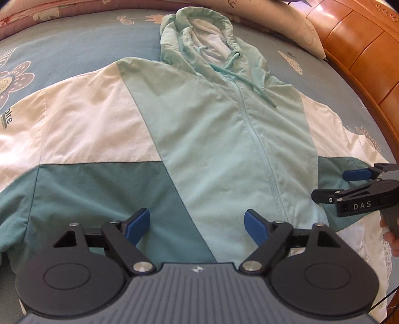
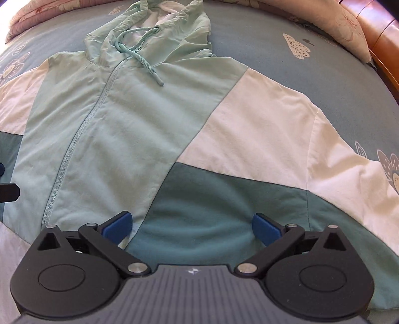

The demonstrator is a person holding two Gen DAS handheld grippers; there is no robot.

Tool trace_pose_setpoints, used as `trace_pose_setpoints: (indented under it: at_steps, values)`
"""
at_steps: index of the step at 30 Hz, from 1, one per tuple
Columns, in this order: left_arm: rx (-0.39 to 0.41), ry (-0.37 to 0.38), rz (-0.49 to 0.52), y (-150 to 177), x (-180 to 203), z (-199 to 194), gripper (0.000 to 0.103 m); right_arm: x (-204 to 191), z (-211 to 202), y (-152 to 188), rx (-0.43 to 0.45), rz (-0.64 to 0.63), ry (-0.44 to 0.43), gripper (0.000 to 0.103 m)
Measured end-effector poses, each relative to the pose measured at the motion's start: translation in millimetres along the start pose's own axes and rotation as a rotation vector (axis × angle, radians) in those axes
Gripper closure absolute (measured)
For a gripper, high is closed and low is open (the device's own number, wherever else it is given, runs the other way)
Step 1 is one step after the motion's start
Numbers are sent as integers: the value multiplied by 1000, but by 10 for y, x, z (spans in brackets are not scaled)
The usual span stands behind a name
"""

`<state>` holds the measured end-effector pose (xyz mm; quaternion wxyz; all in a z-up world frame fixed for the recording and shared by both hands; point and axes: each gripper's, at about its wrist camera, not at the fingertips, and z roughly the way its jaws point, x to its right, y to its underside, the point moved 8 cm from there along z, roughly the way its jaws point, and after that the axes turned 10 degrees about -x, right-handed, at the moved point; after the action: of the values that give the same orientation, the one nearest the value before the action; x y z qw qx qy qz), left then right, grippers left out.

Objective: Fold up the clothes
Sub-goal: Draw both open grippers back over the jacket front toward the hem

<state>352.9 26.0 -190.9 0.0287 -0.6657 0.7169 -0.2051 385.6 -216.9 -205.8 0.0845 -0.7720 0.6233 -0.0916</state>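
A hooded zip jacket (image 1: 212, 129) in mint, white and dark teal panels lies spread flat, front up, on the bed, hood (image 1: 199, 37) at the far end. My left gripper (image 1: 197, 226) hangs open over its lower hem left of the zipper (image 1: 261, 149), nothing between the blue pads. In the right wrist view the same jacket (image 2: 139, 119) fills the frame; my right gripper (image 2: 192, 229) stands open above the dark teal panel right of the zipper (image 2: 82, 129), holding nothing. The right gripper (image 1: 354, 189) also shows at the right edge of the left wrist view.
The jacket rests on a blue flower-print bedspread (image 1: 74, 47). Pillows (image 1: 286, 22) lie along the far end, and a wooden bed frame (image 1: 361, 44) curves along the right side. A hand (image 1: 391, 236) shows at the right edge.
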Motion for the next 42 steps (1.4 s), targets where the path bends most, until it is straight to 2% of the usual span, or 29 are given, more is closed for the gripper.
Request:
trace_pose_setpoints:
  at_steps: [1, 3, 9, 14, 15, 18, 20, 23, 26, 30, 32, 34, 38, 42]
  values:
    - [3, 1, 0, 10, 10, 19, 1, 12, 6, -5, 7, 8, -8, 0]
    - [11, -13, 17, 28, 41, 57, 1, 24, 5, 2, 21, 28, -24, 0]
    - [60, -131, 145, 141, 163, 133, 1, -8, 1, 41, 93, 34, -14, 0]
    - [85, -161, 134, 144, 180, 91, 1, -25, -33, 87, 159, 16, -8, 0]
    - [90, -170, 123, 142, 190, 55, 3, -27, -47, 96, 167, 11, -7, 0]
    - [163, -205, 105, 228, 259, -166, 4, -82, -180, 144, 160, -13, -57, 0]
    - [162, -182, 74, 366, 305, -221, 4, -157, -290, 246, 181, -46, -96, 0]
    - [118, -160, 21, 640, 333, -157, 4, -217, -321, 448, 171, -61, -119, 0]
    - [125, -189, 12, 868, 366, -168, 3, -219, -277, 648, 149, -56, -97, 0]
    - [119, -160, -18, 1107, 356, -245, 1, -244, -293, 839, 151, -66, -40, 0]
    - [97, -137, 0, 1193, 359, -305, 1, -251, -311, 861, 110, -31, -24, 0]
    - [95, -99, 13, 1196, 344, -389, 2, -299, -375, 823, 101, 3, -20, 0]
    - [156, -121, 10, 1026, 102, -531, 2, -549, -513, 698, 138, 16, -23, 0]
    - [131, -127, -23, 1010, -225, -427, 2, -874, -461, 681, 120, -6, -29, 0]
